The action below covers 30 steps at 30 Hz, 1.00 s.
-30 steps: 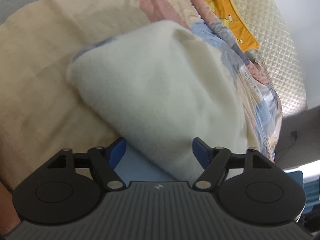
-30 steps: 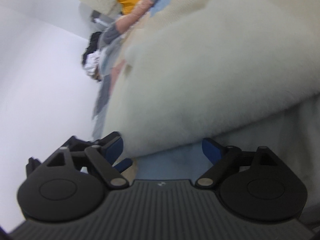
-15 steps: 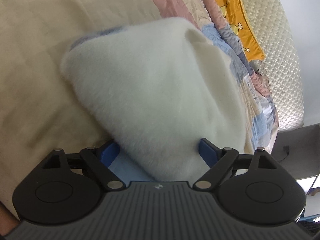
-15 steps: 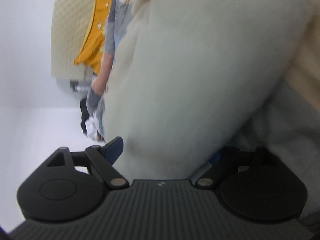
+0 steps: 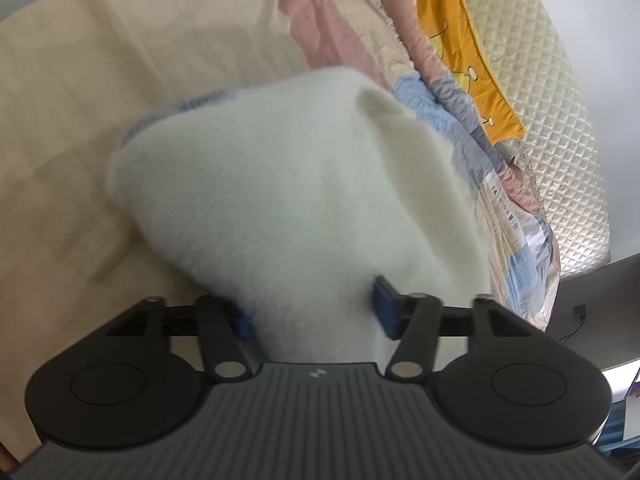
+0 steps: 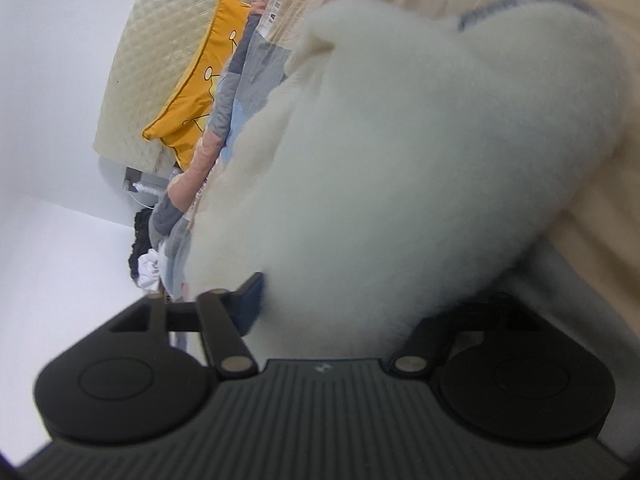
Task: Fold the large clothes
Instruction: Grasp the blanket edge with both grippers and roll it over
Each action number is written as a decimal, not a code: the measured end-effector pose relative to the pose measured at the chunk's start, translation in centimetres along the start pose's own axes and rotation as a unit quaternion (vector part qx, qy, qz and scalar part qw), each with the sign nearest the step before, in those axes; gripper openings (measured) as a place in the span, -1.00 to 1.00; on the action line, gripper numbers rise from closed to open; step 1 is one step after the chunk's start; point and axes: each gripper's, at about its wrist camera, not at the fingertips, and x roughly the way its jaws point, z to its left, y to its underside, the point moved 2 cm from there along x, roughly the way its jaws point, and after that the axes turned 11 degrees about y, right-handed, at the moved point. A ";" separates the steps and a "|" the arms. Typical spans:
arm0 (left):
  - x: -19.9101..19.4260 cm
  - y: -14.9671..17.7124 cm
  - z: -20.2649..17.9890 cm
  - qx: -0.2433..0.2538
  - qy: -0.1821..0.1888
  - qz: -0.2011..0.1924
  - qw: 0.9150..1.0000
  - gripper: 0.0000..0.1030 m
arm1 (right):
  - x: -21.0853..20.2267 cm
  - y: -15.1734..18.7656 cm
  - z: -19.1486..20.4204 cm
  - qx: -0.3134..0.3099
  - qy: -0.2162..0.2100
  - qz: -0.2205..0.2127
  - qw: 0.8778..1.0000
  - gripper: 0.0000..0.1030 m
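Note:
A thick cream fleece garment (image 5: 288, 200) lies bunched on the beige sheet, a thin blue-grey trim showing at its far edge. My left gripper (image 5: 314, 316) holds the near end, its jaws closing, and both blue pads (image 5: 384, 312) dig into the pile. In the right wrist view the same garment (image 6: 420, 160) fills the frame. My right gripper (image 6: 340, 312) is closing on another part of its edge. The left pad (image 6: 252, 300) touches the fleece and the right finger is buried under it.
A beige bedsheet (image 5: 80, 120) spreads to the left. A patchwork quilt (image 5: 332, 32), a yellow pillow (image 5: 460, 60) and a quilted cream headboard (image 5: 560, 120) lie beyond the garment. A white wall (image 6: 60, 120) and a dark heap of clothes (image 6: 140, 240) stand beside the bed.
Both grippers' jaws have narrowed onto the fleece. The blue lining seen between the left fingers is now covered. The right gripper has rolled and moved in along the garment.

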 end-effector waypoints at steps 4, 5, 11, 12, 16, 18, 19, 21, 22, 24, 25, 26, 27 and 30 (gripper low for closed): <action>-0.9 0.2 -0.8 0.027 0.008 -0.014 1.000 -0.25 | -0.7 0.0 0.7 -0.034 -0.004 -0.028 0.999 -0.15; -1.3 0.2 -1.0 0.032 0.013 -0.017 0.999 -0.27 | -1.0 0.0 0.8 -0.042 -0.008 -0.038 0.998 -0.17; -5.4 0.7 -2.7 0.026 0.062 -0.032 0.997 -0.34 | -3.9 0.1 1.4 -0.070 -0.045 -0.090 0.992 -0.24; -6.3 0.9 -3.2 0.027 0.069 -0.034 0.997 -0.34 | -4.6 0.2 1.6 -0.074 -0.051 -0.096 0.991 -0.24; -9.8 1.6 -5.2 0.046 0.101 -0.033 0.993 -0.34 | -7.7 0.1 2.2 -0.076 -0.065 -0.105 0.989 -0.24; -11.6 2.3 -6.2 0.056 0.116 -0.031 0.991 -0.34 | -9.4 0.1 2.7 -0.073 -0.067 -0.111 0.989 -0.23; -12.5 2.6 -6.6 0.060 0.125 -0.029 0.990 -0.34 | -10.3 0.1 3.1 -0.079 -0.065 -0.116 0.988 -0.23; -14.2 3.3 -7.1 0.063 0.141 -0.024 0.988 -0.34 | -12.2 0.3 3.7 -0.097 -0.061 -0.128 0.985 -0.23; -15.0 3.7 -7.2 0.062 0.146 -0.022 0.987 -0.33 | -13.1 0.4 3.8 -0.104 -0.062 -0.130 0.984 -0.23; -16.3 4.6 -7.4 0.067 0.151 -0.016 0.986 -0.32 | -14.6 0.7 3.8 -0.117 -0.064 -0.134 0.982 -0.22; -16.7 4.9 -7.3 0.067 0.150 -0.013 0.986 -0.32 | -15.1 1.0 3.8 -0.123 -0.061 -0.136 0.981 -0.21; -16.9 5.3 -7.1 0.065 0.148 -0.010 0.987 -0.31 | -15.5 1.2 3.6 -0.125 -0.059 -0.135 0.981 -0.21; -17.0 5.4 -6.8 0.062 0.151 -0.006 0.987 -0.29 | -15.6 1.4 3.3 -0.126 -0.057 -0.132 0.982 -0.21; -16.3 5.5 -5.4 0.039 0.163 0.016 0.986 -0.14 | -15.1 1.8 2.2 -0.121 -0.052 -0.124 0.984 -0.20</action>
